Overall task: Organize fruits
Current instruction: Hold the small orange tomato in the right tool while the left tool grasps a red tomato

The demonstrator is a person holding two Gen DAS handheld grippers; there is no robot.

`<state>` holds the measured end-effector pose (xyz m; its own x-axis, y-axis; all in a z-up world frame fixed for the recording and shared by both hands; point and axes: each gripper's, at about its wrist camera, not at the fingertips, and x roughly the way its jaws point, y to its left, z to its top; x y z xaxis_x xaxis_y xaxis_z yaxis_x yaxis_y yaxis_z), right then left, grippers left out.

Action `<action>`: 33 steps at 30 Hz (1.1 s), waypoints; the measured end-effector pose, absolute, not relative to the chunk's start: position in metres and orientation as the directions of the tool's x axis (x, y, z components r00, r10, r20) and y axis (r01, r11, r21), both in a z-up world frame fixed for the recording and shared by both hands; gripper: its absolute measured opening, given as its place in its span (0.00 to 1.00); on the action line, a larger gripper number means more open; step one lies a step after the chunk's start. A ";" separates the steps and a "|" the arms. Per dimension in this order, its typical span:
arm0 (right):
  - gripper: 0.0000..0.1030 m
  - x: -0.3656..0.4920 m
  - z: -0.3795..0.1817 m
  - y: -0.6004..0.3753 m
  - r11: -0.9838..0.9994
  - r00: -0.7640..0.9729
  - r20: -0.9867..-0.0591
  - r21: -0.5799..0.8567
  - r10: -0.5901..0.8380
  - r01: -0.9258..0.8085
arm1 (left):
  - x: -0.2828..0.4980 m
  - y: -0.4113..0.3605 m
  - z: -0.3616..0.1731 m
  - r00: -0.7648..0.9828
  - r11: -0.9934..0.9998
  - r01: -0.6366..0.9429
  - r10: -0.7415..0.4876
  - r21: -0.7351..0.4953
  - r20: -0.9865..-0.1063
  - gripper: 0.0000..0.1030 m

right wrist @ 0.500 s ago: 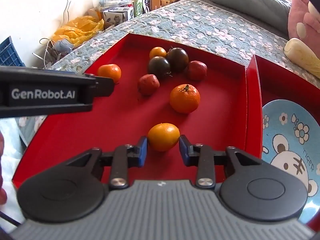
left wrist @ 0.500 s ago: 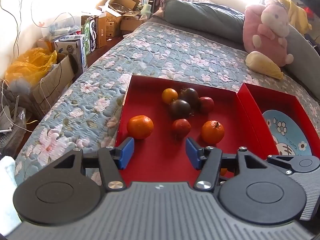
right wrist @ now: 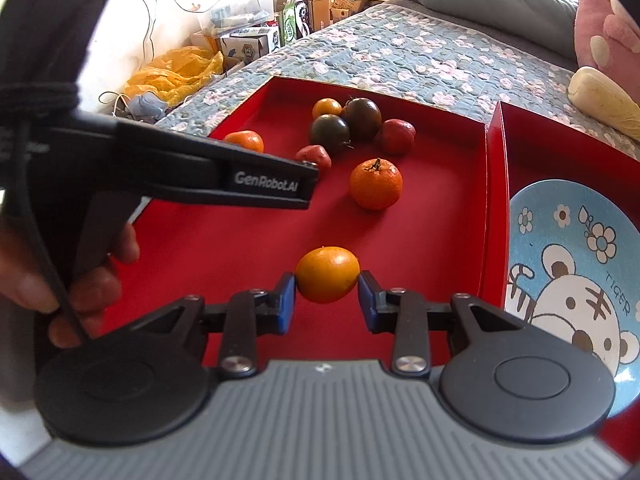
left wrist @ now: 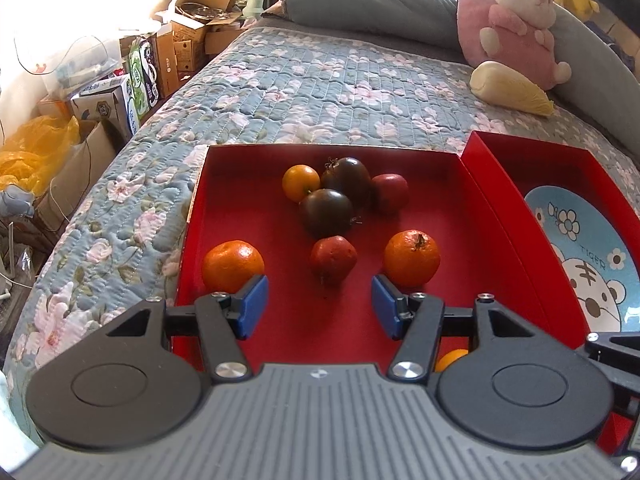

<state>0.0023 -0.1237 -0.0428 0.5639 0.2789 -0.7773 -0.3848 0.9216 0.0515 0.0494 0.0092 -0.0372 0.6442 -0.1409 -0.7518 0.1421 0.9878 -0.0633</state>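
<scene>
R gripper pads clamp yellow-orange fruit, mostly hidden in left view; L gripper spread wide, empty.

You are working over a bed covered with a floral quilt. Directly on it lie two red trays side by side, touching, with a pillow, a pink plush toy and a yellow cushion beyond.

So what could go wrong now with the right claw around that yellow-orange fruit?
The right claw grips the round yellow-orange fruit only at its tips, so it may slip out when lifted. The red tray wall stands between it and the blue plate; a low carry could clip it.
</scene>
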 end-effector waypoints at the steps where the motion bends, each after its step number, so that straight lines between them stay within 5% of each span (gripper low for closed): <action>1: 0.36 0.001 -0.042 -0.123 0.920 0.563 -0.777 0.053 0.282 -0.387 | 0.052 0.007 -0.039 0.644 0.988 0.146 -0.135 -0.052 -0.753 0.61; 17: 0.36 -0.004 -0.037 -0.127 0.921 0.574 -0.764 0.067 0.295 -0.384 | 0.078 -0.010 -0.060 0.634 0.992 0.126 -0.104 -0.030 -0.767 0.60; 26: 0.36 -0.010 -0.032 -0.131 0.925 0.583 -0.762 0.054 0.282 -0.377 | 0.078 -0.009 -0.058 0.634 0.988 0.138 -0.140 -0.067 -0.760 0.36; 33: 0.36 -0.015 -0.023 -0.128 0.930 0.591 -0.762 0.042 0.266 -0.366 | 0.072 -0.009 -0.057 0.629 0.985 0.153 -0.156 -0.075 -0.762 0.34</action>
